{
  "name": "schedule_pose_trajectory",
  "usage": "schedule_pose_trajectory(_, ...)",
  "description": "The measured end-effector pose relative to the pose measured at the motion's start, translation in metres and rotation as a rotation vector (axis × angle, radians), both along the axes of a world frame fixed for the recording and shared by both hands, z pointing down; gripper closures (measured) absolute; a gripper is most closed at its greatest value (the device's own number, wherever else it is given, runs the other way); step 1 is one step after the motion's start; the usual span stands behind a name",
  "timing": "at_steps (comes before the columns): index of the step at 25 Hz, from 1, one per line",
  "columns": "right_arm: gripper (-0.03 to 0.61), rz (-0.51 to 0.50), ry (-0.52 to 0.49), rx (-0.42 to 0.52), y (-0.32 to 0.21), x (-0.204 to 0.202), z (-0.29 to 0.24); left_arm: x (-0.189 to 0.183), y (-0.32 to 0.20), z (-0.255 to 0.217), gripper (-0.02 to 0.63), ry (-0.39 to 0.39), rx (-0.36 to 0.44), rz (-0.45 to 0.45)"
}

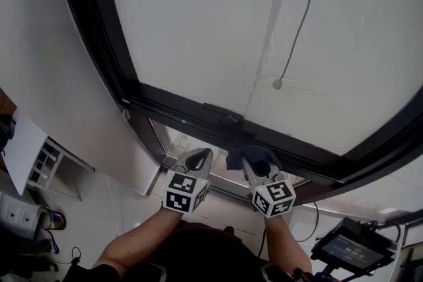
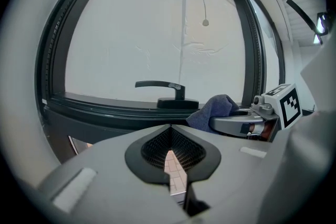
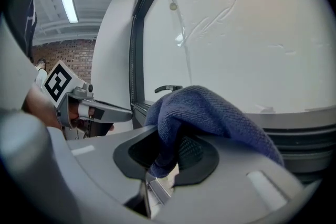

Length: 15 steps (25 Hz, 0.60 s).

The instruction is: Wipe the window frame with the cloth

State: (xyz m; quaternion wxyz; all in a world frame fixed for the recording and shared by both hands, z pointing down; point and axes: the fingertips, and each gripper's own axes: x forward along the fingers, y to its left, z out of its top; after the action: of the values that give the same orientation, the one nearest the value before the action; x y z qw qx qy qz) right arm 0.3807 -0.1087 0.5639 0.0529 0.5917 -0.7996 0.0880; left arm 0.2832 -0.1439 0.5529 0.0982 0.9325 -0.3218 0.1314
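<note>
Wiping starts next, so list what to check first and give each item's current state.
1. Dark blue terry cloth clamped in the right gripper: ok.
2. Cloth bunch sticks out past that gripper's tips: ok.
3. Cloth touching the black window frame: cannot tell.
4. Left gripper shut, empty, off the cloth: ok.
5. Bottom rail free of obstacles: not ok, the black lever handle sits close to the cloth.
</note>
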Motion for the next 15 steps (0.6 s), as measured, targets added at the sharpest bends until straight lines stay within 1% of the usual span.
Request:
schedule_pose_trajectory(6, 0.509, -0.030, 0.004, -0.007, -0.018, -0.025, 0.001, -0.031, -0.013, 0.001, 0.620, 0.012, -0.008, -0.054)
schedule_pose_trajectory(15, 0.509, -0.083, 0.009, -0.019, -0.049, -0.066, 0.002, -0.081, -0.037, 0.002, 0.620, 0.027, 0.006, -0.146)
